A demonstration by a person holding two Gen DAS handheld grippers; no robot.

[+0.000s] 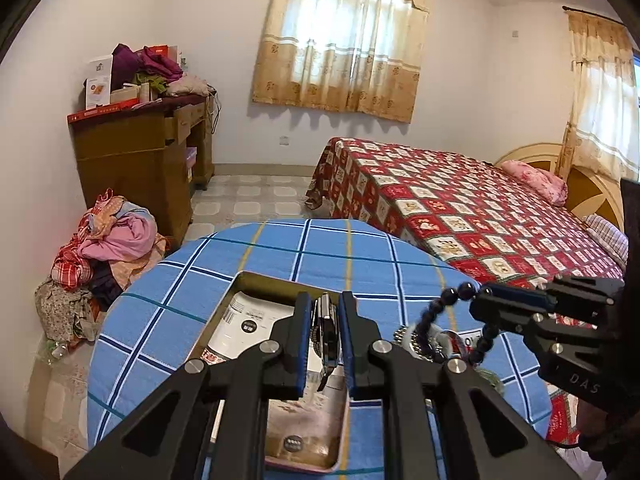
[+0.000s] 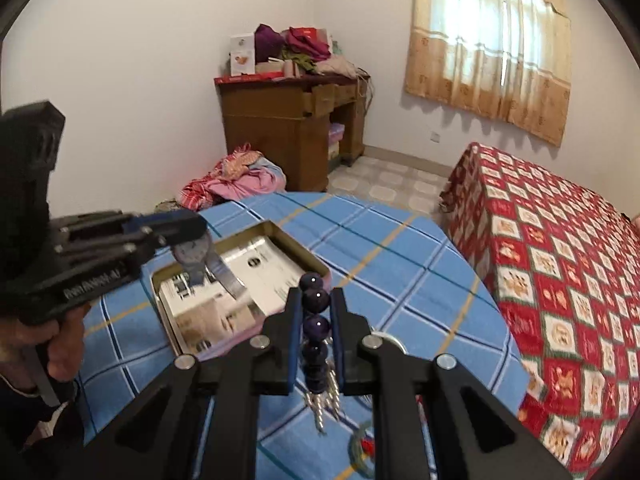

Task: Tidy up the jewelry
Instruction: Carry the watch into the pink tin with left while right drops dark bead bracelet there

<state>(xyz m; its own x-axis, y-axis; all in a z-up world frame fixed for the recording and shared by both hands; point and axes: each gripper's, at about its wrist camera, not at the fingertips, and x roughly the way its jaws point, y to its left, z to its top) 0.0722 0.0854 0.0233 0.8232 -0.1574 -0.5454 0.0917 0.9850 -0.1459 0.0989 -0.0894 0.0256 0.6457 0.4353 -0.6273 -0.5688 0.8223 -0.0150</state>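
- Blue plaid cloth (image 1: 248,280) covers the round table, and an open metal tin (image 1: 240,280) sits on it with printed papers (image 2: 256,276) lying inside.
- Left gripper (image 1: 325,332) hangs over the tin, its blue-padded jaws clamped on a wristwatch (image 1: 328,332); in the right wrist view the watch face and metal strap dangle below the tips, above the tin.
- Right gripper (image 2: 316,320) has its jaws closed on a dark purple bead bracelet (image 2: 316,300), the beads lined up between the pads.
- From the left wrist view, that bracelet (image 1: 444,308) loops down from the right gripper's tips, lifted above the cloth just beside the tin.
- More jewelry (image 1: 424,340), silver-toned beads and a ring shape, lies heaped on the cloth under the bracelet.
- A hand (image 2: 64,344) grips the left gripper's handle.
- Behind the table stand a bed (image 1: 460,216) with a red patterned cover, a wooden desk (image 1: 140,152) and a pile of clothes (image 1: 104,248).
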